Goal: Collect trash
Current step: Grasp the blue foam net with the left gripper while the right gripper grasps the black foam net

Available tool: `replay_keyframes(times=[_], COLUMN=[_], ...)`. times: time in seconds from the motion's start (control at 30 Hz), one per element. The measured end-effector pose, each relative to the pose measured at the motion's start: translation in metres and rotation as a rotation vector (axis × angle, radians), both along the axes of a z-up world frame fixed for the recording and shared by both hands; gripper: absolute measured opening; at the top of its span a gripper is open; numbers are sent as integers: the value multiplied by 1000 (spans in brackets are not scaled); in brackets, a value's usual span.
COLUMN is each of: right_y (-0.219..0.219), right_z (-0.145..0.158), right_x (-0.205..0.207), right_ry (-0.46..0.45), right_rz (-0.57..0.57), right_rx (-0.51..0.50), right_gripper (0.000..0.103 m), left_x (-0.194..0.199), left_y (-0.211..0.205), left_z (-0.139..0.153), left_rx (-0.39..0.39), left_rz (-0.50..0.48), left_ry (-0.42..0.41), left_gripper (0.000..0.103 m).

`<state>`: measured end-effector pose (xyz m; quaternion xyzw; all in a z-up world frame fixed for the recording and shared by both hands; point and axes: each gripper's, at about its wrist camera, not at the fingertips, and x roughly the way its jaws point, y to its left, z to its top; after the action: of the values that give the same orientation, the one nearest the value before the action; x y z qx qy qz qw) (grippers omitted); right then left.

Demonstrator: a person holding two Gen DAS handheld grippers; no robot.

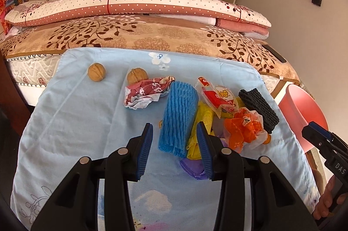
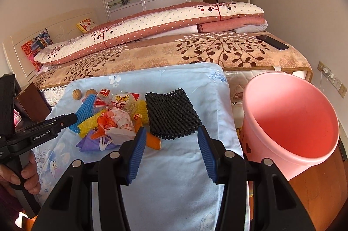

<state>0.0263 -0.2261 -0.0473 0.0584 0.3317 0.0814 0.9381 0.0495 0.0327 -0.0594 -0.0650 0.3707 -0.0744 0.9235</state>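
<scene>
The left gripper [image 1: 175,141] is hanging over the light blue cloth [image 1: 76,122] with its jaws spread and nothing pinched; the near end of the blue foam net [image 1: 178,115] is sitting in the gap just ahead of them, and the yellow net [image 1: 201,120] is lying against the right-hand jaw, with a purple paper cup [image 1: 192,166] just under it. Farther ahead of these jaws, a crumpled red-and-white wrapper [image 1: 144,91] and two walnuts [image 1: 96,71] are resting on the cloth. The right gripper [image 2: 171,145] is also standing with jaws spread and empty, the black foam net [image 2: 171,114] lying just beyond its tips. Left of these jaws, an orange-and-white plastic bag [image 2: 115,126] and a snack packet [image 2: 124,100] are piling together. Right of them, the pink bin [image 2: 291,122] is tilting its mouth toward the camera.
</scene>
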Motion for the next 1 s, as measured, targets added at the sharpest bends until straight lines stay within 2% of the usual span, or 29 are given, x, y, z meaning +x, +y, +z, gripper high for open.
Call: replay_keyframes(times=[0.1,0.13,0.17,0.27,0.5,0.77,0.83,1.0], right_y=[4,5,8,15,36,35,32,23], right_z=[-4,-5,-7,-12,-29,-46,-45,-38], right_x=[16,21,27,45,81,93,91,77], right_ry=[16,24,32,62,138,198,200,179], right_rz=[11,16,23,54,95,82,84,87], right_rx=[10,12,15,23,-25,-37,-21,26], right_gripper=[48,48,48,48,48,24,11,9], left_x=[4,6,7,7,1,-8,-11,-17], left_y=[1,1,1,4,16,25,25,24], left_z=[-2,-3,-4,-6,-1,9,12,20], left_rx=[-3,-4,-5,-16,-45,-68,-72,-78], left_rz=[-3,-7,-14,-24,-6,12,16,20], left_ry=[-4,-2,5,12,-6,-17,-21,-38], left_gripper=[38,27,20,6,4,4,4,4])
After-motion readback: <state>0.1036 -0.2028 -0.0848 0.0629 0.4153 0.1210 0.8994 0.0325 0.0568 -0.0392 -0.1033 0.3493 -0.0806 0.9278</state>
